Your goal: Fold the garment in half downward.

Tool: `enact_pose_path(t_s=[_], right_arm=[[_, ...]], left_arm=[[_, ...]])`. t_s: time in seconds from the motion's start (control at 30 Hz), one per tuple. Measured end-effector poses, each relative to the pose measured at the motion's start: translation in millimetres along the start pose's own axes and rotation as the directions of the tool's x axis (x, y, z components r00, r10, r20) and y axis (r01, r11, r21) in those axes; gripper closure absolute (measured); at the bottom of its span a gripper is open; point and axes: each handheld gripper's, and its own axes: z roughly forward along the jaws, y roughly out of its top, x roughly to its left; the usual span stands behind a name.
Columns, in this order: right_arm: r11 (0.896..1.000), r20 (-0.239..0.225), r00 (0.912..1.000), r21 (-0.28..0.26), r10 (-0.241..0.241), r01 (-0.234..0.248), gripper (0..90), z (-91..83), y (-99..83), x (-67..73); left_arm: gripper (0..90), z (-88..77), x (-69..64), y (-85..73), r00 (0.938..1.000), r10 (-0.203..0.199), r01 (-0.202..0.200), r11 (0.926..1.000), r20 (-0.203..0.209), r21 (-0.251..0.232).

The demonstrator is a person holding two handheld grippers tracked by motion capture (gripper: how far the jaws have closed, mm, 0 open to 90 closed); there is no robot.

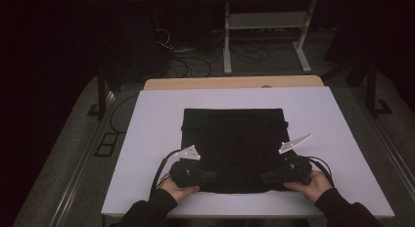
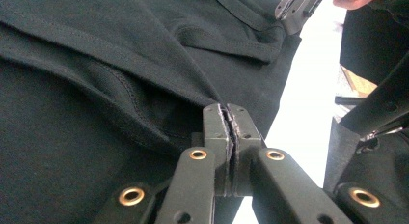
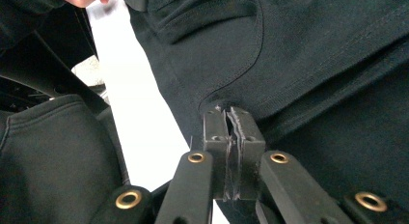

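Observation:
A black garment (image 1: pixel 235 139) lies spread flat on the white table (image 1: pixel 151 119). My left gripper (image 1: pixel 213 177) lies at the garment's near left corner. In the left gripper view its jaws (image 2: pixel 225 108) are pressed together, and the cloth (image 2: pixel 96 64) creases toward their tips. My right gripper (image 1: pixel 264 178) is at the near right corner. Its jaws (image 3: pixel 225 110) are likewise shut on the edge of the fabric (image 3: pixel 313 55). A hand holds each gripper from the near side. The right gripper's tip (image 2: pixel 294 7) shows far off in the left gripper view.
A wooden board (image 1: pixel 235 82) borders the table's far edge. Beyond it stand a white metal frame (image 1: pixel 266 21) and loose cables (image 1: pixel 195 60) on the dark floor. White table surface lies bare to either side of the garment.

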Motion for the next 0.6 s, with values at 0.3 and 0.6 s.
enact_pose_path(t_s=[0.3, 0.6], right_arm=[[0.999, -0.037, 0.9993, 0.051, -0.003, 0.005, 85.2, 2.6, -2.9, 5.2], [0.997, -0.060, 0.9982, 0.075, -0.002, 0.006, 85.2, 0.1, -5.7, 4.0]], left_arm=[[86.9, -2.6, -4.1, -5.0, 0.9993, -0.001, 0.000, 0.9994, 0.038, 0.034], [86.9, -8.8, -2.7, -7.9, 0.9982, -0.011, 0.007, 0.9984, 0.059, 0.056]])
